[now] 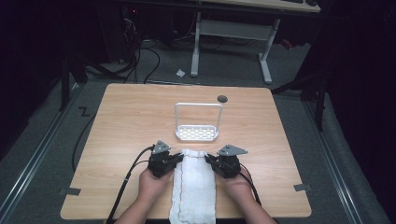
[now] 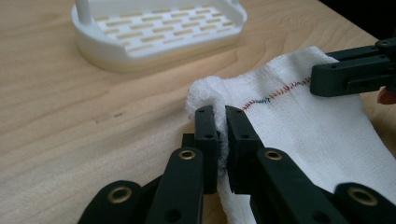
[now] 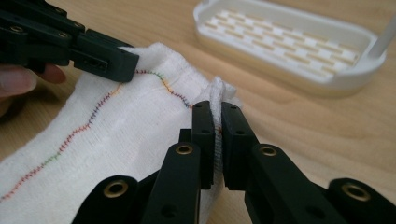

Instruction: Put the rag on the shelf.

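Both tongs are clenched on the white cloth: the left tongs pinch its far left corner, the right tongs its far right corner, a fold of fabric bunched between each pair of jaws. That cloth lies as a long strip between the 2 hands, its long axis running from the rack toward the person, its near end hanging over the table's near edge. Just beyond the gripped end stands the white rack, near but apart. Open table lies left and right, so lifting or spreading sideways looks unhindered; pushing forward would likely meet the rack.
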The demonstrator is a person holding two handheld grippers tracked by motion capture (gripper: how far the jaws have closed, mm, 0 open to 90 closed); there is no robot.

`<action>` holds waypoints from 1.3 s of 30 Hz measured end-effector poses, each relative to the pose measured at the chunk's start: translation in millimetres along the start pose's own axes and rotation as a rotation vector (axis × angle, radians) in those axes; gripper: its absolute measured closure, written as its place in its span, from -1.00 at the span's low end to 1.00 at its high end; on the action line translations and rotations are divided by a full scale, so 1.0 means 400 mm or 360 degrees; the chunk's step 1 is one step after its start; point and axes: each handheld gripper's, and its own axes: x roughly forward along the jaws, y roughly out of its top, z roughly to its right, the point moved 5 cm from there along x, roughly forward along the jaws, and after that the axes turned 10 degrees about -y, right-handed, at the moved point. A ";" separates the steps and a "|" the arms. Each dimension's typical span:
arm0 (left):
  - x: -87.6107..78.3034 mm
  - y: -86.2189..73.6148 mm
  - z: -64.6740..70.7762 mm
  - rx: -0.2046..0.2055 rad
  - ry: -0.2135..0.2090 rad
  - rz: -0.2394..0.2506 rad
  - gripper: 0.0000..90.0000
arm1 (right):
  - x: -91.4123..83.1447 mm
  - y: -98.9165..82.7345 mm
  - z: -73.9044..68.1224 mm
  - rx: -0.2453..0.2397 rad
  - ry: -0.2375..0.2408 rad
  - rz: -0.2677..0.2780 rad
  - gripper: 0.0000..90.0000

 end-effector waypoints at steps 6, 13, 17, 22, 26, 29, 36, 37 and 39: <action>-0.062 0.069 0.032 0.0046 -0.0022 0.0147 0.88 | -0.055 0.065 -0.009 -0.0046 -0.0030 0.0186 0.90; -0.117 0.152 0.068 0.0141 -0.0017 0.0268 0.88 | -0.100 0.130 -0.006 -0.0058 -0.0065 0.0315 0.90; -0.133 0.187 0.082 0.0175 -0.0017 0.0313 0.88 | -0.123 0.167 -0.002 -0.0066 -0.0077 0.0371 0.90; -0.165 0.254 0.102 0.0236 -0.0003 0.0395 0.88 | -0.166 0.240 0.006 -0.0092 -0.0103 0.0472 0.90; -0.183 0.288 0.112 0.0268 0.0005 0.0434 0.88 | -0.185 0.276 0.006 -0.0108 -0.0109 0.0518 0.90; -0.205 0.327 0.125 0.0304 0.0010 0.0482 0.88 | -0.212 0.320 0.007 -0.0122 -0.0115 0.0573 0.90; -0.238 0.395 0.145 0.0388 0.0034 0.0544 0.89 | -0.254 0.386 0.012 -0.0148 -0.0140 0.0651 0.91; -0.240 0.404 0.148 0.0397 0.0034 0.0548 0.89 | -0.259 0.394 0.015 -0.0151 -0.0142 0.0663 0.90; -0.243 0.419 0.152 0.0420 0.0039 0.0552 0.89 | -0.266 0.409 0.020 -0.0143 -0.0144 0.0673 0.91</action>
